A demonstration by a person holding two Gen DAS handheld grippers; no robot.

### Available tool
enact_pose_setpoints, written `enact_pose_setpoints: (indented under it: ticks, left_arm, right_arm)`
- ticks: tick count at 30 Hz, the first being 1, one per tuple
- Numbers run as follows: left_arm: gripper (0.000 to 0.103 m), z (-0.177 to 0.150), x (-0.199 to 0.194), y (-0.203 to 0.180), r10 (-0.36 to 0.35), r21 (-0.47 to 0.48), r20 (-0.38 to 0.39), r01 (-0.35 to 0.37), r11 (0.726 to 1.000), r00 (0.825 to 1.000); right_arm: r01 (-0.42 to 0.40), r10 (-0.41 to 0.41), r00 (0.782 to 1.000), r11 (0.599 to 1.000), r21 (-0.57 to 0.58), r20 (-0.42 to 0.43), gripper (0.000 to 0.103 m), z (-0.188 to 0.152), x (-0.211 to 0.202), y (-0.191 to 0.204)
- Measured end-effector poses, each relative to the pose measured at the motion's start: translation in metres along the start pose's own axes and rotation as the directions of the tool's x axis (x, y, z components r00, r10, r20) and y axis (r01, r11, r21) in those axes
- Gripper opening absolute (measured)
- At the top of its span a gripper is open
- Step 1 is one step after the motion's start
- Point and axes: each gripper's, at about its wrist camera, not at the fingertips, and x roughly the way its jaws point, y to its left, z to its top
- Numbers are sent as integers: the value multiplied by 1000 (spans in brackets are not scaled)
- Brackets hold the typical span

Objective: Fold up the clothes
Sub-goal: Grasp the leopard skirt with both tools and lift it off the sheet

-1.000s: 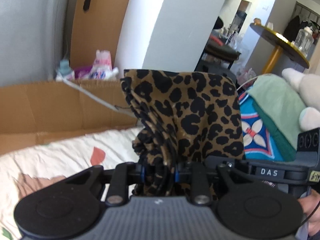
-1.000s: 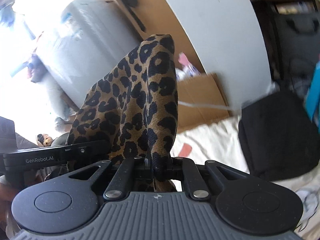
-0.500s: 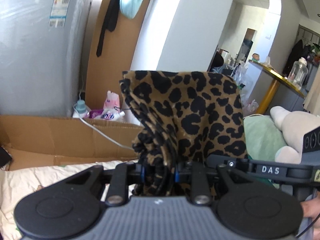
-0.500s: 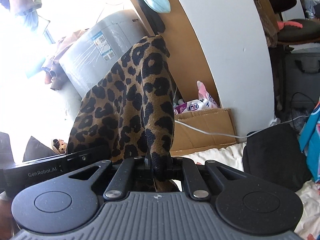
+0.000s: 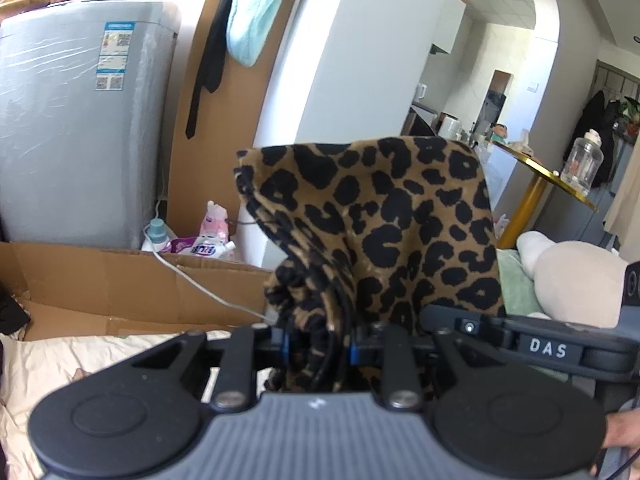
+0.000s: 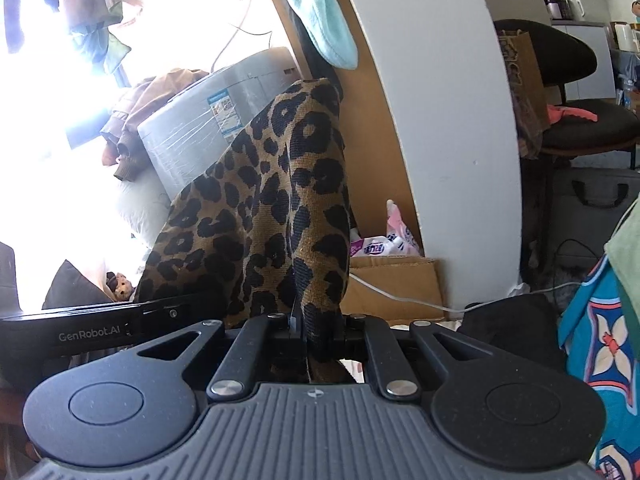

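While the leopard-print garment hangs in the air, pinched at two places, it stands up in front of both cameras as a bunched, doubled panel well above the cream bedsheet. The left gripper has its jaws nearly closed on a thick gather of the fabric; the right gripper is clamped on a narrower fold of the same cloth, jaws almost together. Each tool appears at the edge of the other's view, so the two grips sit close side by side. Behind the cloth are flattened cardboard, a white cable, a wrapped washing machine and a white pillar.

This looks like the lift within a fold, two held points brought together. Next, I judge, the garment needs lowering onto the sheet, laid flat with edges matched before either grip lets go.
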Motion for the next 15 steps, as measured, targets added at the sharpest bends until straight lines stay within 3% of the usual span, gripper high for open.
enact_pose_setpoints:
  ticks: [8, 15]
  left_arm:
    - [27, 4, 9, -36, 25, -4, -8, -25, 1000, 1000]
    - [27, 15, 39, -52, -17, 44, -48, 19, 999, 999]
  right_arm:
    - [8, -8, 1000, 1000, -14, 12, 8, 4, -24, -24]
    - [64, -63, 997, 997, -31, 47, 8, 6, -32, -46]
